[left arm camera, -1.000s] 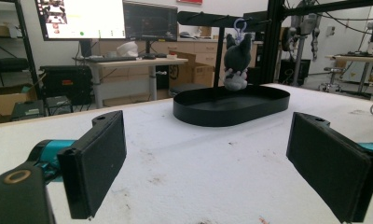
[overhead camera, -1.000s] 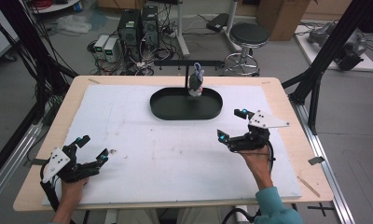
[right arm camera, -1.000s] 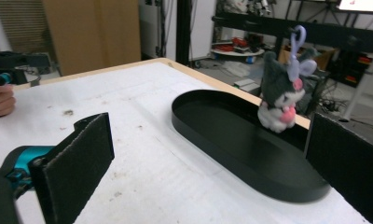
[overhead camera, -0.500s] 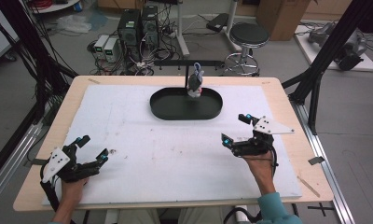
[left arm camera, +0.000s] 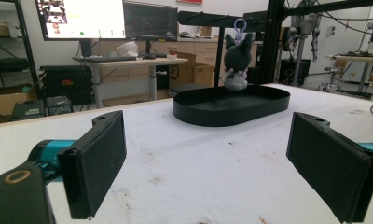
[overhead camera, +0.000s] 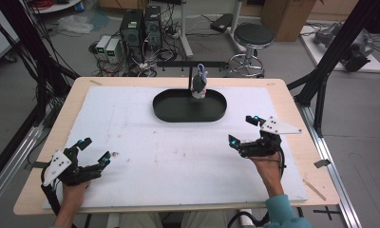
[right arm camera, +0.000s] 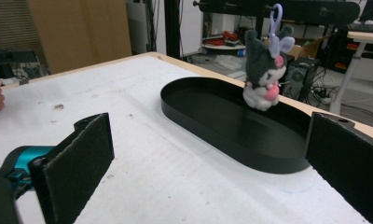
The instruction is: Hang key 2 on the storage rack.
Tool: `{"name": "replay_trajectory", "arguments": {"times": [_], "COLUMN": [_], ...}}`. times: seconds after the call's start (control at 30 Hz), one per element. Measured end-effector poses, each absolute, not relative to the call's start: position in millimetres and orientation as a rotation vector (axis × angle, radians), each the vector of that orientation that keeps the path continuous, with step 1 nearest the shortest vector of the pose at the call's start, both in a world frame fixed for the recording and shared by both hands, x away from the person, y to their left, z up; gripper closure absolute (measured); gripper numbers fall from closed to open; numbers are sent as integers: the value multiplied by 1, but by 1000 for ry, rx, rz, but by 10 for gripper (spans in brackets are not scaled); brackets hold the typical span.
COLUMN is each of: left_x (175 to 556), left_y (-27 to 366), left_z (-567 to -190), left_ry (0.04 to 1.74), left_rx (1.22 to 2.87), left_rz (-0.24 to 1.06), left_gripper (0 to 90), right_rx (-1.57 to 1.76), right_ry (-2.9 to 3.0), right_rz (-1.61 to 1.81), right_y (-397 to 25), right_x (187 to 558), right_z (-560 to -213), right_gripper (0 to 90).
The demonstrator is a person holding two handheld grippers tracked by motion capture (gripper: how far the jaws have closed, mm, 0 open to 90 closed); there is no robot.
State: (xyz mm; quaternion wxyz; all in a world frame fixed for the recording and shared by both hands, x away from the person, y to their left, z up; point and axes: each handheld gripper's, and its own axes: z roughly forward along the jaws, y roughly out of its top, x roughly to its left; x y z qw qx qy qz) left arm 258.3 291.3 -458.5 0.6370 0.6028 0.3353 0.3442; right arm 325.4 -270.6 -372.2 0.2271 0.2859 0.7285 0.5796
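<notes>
A black oval tray [overhead camera: 177, 108] lies at the far middle of the white mat. A small grey and white plush toy [overhead camera: 199, 83] hangs by a lilac clip from a black bar above the tray's far right part. My left gripper [overhead camera: 95, 150] rests open near the front left of the table, nothing between its jaws. My right gripper [overhead camera: 242, 129] is open too, at the right and just short of the tray. In the left gripper view the tray [left arm camera: 231, 109] and the plush toy [left arm camera: 236, 63] lie far ahead of the gripper [left arm camera: 217, 172]. The right gripper [right arm camera: 212, 163] faces the tray [right arm camera: 189, 114] and the toy [right arm camera: 264, 70] close ahead.
A thin black stand with a crossbar [overhead camera: 193, 64] rises behind the tray. The white mat [overhead camera: 178, 161] covers most of the wooden table. A stool [overhead camera: 252, 35] and computers [overhead camera: 140, 23] stand on the floor beyond. A black frame post [overhead camera: 321, 80] flanks the right edge.
My right gripper has drifted a little to the right, still open. The left gripper, tray and toy have not moved.
</notes>
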Motion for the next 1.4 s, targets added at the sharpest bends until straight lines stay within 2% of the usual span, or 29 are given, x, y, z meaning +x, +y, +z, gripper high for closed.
{"name": "replay_trajectory", "arguments": {"times": [0.43,0.93,1.0,1.3,1.4], "left_x": [258,258,258,258,258], "left_y": [291,291,291,291,291], "left_z": [-458,-458,-459,-459,-459], "left_ry": [764,766,766,766,765], "left_rx": [1380,1377,1376,1376,1376], "left_rz": [788,786,787,787,787], "left_gripper": [124,124,124,124,124], "right_rx": [811,876,868,878,873], "right_ry": [2174,2353,2384,2503,2562], "right_rz": [1422,1259,1246,1121,1084], "right_y": [-297,-328,-330,-337,-339], "right_x": [332,358,360,368,371], "right_z": [-368,-374,-375,-386,-389], "right_gripper": [8,24,54,79,176]}}
